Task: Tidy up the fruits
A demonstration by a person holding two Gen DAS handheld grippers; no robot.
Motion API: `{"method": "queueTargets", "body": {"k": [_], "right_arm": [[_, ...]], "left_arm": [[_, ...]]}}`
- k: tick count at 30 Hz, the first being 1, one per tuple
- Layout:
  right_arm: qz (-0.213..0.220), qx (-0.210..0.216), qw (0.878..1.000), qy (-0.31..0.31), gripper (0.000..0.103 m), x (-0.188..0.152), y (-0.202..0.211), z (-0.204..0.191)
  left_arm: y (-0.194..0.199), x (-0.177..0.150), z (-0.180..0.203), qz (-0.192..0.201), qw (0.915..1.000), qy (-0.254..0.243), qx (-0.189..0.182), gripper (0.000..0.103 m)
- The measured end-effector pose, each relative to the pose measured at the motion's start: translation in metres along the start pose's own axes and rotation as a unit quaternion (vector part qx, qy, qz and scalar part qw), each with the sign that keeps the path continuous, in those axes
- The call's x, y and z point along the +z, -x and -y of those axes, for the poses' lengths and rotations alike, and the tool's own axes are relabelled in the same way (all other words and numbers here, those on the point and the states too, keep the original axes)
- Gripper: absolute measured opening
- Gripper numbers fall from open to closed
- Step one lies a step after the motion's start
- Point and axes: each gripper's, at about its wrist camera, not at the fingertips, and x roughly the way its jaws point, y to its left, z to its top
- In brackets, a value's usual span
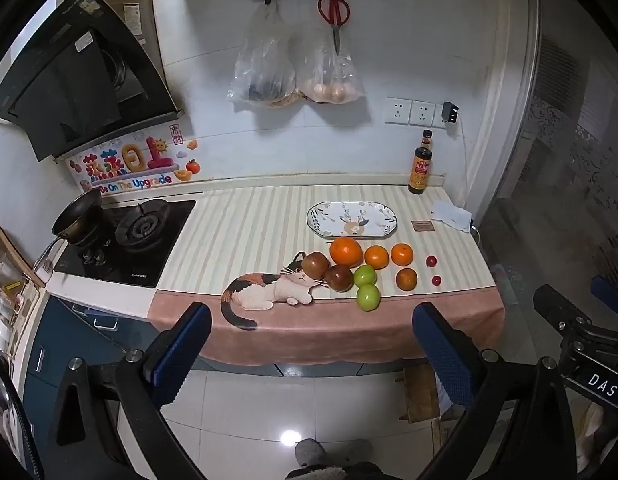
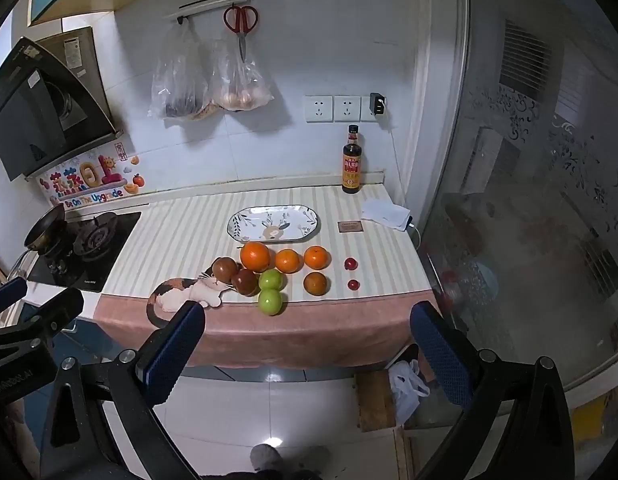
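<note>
Stove (image 1: 121, 240): far left of the counter, a dark pan (image 1: 79, 214) on its left burner.
Cloth (image 1: 249, 228): striped, with a pink front border and a printed cat (image 1: 269, 290); covers the counter right of the stove.
Left gripper (image 1: 309, 344): held back from the counter edge, above the floor; both blue pads wide apart, nothing between them.
Dark red fruits (image 1: 316, 265): two, touching, at the left end of the fruit group, over the cat's head.
Large orange (image 1: 346, 251): just behind the red fruits, close to the plate's front rim.
Green apples (image 1: 365, 275): two, one in front of the other; the front one (image 1: 368, 297) sits at the pink border.
Small oranges (image 1: 376, 257): two in a row right of the large orange; a darker orange fruit (image 1: 406, 279) lies in front of them.
Small red fruits (image 1: 431, 261): two, apart, at the right end of the group.
Plate (image 1: 351, 220): oval, patterned, behind the fruit, nothing on it.
Bottle (image 1: 421, 162): upright at the back wall, right of the plate.
Right gripper (image 2: 309, 348): also short of the counter edge; pads spread, holding nothing.
</note>
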Motion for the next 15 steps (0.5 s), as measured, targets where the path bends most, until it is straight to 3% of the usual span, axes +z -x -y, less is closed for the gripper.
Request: {"method": "queueTargets", "body": {"k": [15], "right_arm": [[-0.001,0.001,1.0,-0.003,0.103,0.005,-0.005,0.003]], "left_arm": [[-0.008,0.014,0.009,-0.003,0.9999,-0.009,0.004,0.103]]}}
